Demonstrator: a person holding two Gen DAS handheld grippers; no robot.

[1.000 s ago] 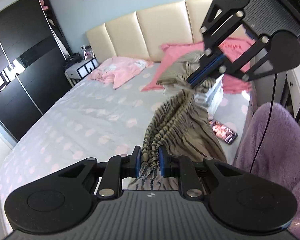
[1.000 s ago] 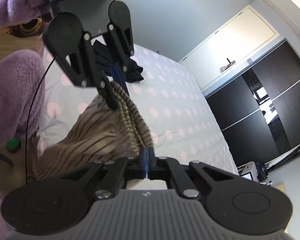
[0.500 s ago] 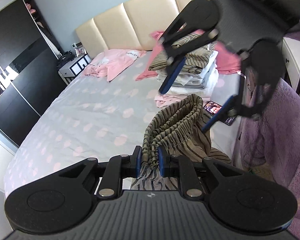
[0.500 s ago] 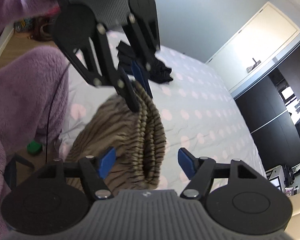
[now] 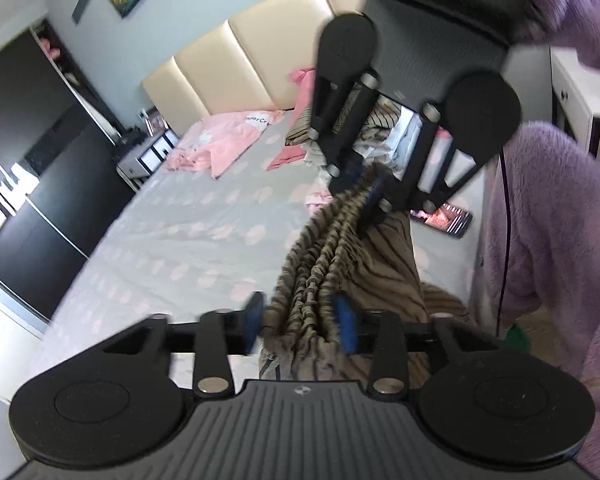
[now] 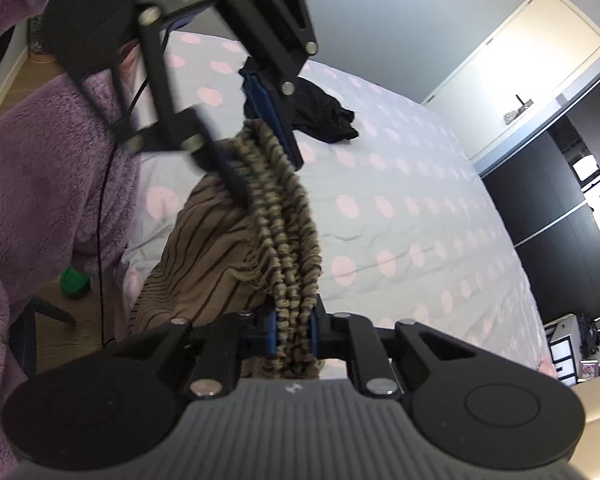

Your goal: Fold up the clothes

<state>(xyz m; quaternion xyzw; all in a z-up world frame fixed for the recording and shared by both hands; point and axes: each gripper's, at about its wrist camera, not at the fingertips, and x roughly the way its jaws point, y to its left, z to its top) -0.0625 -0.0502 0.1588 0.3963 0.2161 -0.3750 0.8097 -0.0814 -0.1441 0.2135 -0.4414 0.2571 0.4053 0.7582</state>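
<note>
Here the striped garment [image 5: 364, 256] hangs by its gathered waistband [image 6: 288, 232] between two grippers, above the near edge of the bed [image 5: 188, 232], its loose body sagging toward the lower centre of both views. The waistband's long axis runs straight from one claw to the other: in the left wrist view it rises from the left gripper [image 5: 300, 324] at bottom centre to the right gripper [image 5: 364, 196] in the upper middle; in the right wrist view it climbs from the right gripper [image 6: 292, 334] at bottom centre to the left gripper [image 6: 260, 156] above it.

The right gripper is clenched on the bunched waistband, having just been closing onto it, both blue pads pressed into the elastic. The left gripper has just been opening; its jaws stand apart with the waistband lying loosely between them, and the pads seem not to press on it. So the right hand probably bears the cloth, and any next regrip likely falls to the left.

By count: two grippers, one striped garment in hand, one stack of folded clothes [image 5: 384, 136] near the headboard, one pink garment [image 5: 224, 144] spread at upper left, one dark garment [image 6: 324, 114] farther along the bed, one phone [image 5: 446, 218] at the right.
</note>
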